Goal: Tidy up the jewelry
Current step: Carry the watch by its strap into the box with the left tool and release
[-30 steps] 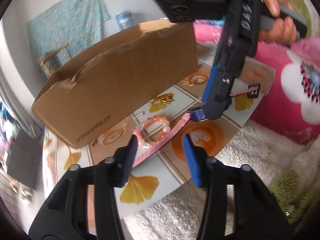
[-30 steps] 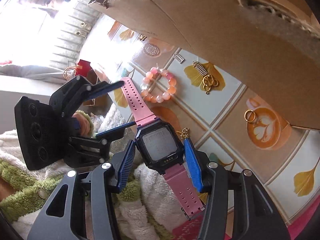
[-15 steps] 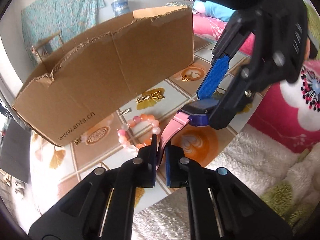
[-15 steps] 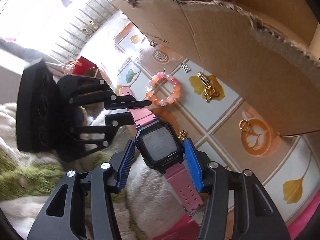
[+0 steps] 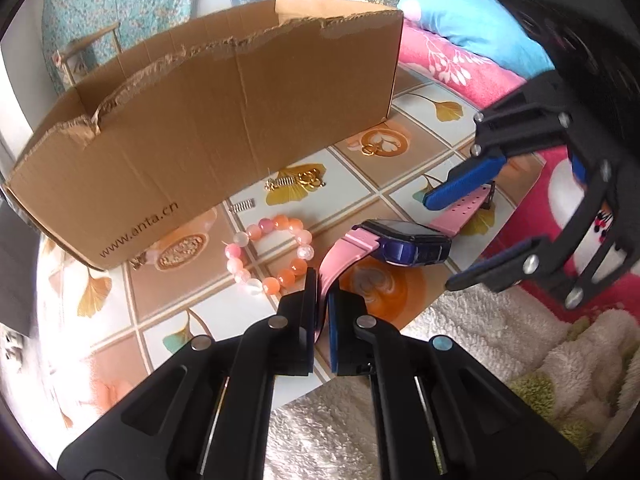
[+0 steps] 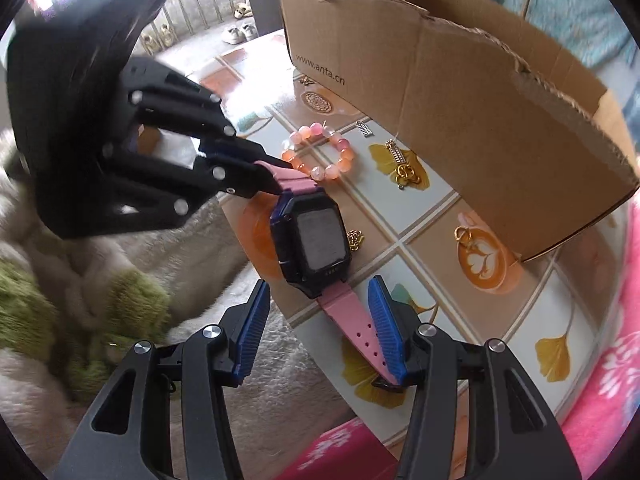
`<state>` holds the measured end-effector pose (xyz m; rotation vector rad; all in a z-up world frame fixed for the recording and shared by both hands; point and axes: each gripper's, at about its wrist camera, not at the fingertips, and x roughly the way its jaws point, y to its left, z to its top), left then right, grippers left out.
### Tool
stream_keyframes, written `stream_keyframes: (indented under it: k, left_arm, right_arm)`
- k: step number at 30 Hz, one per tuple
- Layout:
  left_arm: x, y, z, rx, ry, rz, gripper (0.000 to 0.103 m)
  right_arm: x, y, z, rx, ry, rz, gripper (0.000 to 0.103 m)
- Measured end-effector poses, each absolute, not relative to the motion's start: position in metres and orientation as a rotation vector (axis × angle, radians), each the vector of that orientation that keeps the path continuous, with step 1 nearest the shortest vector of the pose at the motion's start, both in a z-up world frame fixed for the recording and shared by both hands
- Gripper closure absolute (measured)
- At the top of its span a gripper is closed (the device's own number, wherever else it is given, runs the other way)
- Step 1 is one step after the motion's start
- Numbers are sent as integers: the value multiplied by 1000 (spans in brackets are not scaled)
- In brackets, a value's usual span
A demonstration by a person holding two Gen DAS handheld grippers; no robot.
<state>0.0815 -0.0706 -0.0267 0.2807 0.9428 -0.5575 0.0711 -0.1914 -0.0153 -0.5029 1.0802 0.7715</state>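
One watch (image 6: 316,240) face, right view only

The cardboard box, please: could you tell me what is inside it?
Only bare inner walls of the cardboard box show near its rim; its high front wall hides the floor, so any contents cannot be seen.

You can read one printed line: "www.anta.cn", in dark lettering on the outer wall of the cardboard box (image 5: 208,128), low and near one corner. From the left wrist view it runs slanted along the lower left of the wall; from the right wrist view it sits just under the box's torn upper edge. The watch (image 6: 316,240) shows a grey screen to you, but its characters are too faint and small to make out.
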Motion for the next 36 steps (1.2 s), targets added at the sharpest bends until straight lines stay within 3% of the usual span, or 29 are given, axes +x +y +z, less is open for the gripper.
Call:
stream_keyframes:
  k: [2, 6, 14, 17, 25, 29, 36]
  left_arm:
    - [83, -69, -26, 264, 954, -560, 99]
    - [80, -68, -25, 267, 957, -553, 98]
    - [80, -66, -29, 277, 982, -541, 95]
    - [76, -57, -29, 264, 1006, -551, 89]
    - [66, -42, -28, 295, 1025, -517, 88]
    - [63, -39, -26, 309, 991, -477, 100]
    - [43, -37, 14, 340, 861, -444, 101]
  right_arm:
    - [64, -191, -17, -551, 1047, 727, 71]
    - [59, -202, -14, -556, 1024, 680, 75]
    - [51, -213, -11, -595, 981, 561, 94]
    - [54, -218, -8, -539, 988, 541, 95]
    - [62, -212, -17, -460, 974, 507, 96]
    - [60, -209, -17, -455, 939, 481, 98]
    - [41, -204, 20, -471, 804, 424, 99]
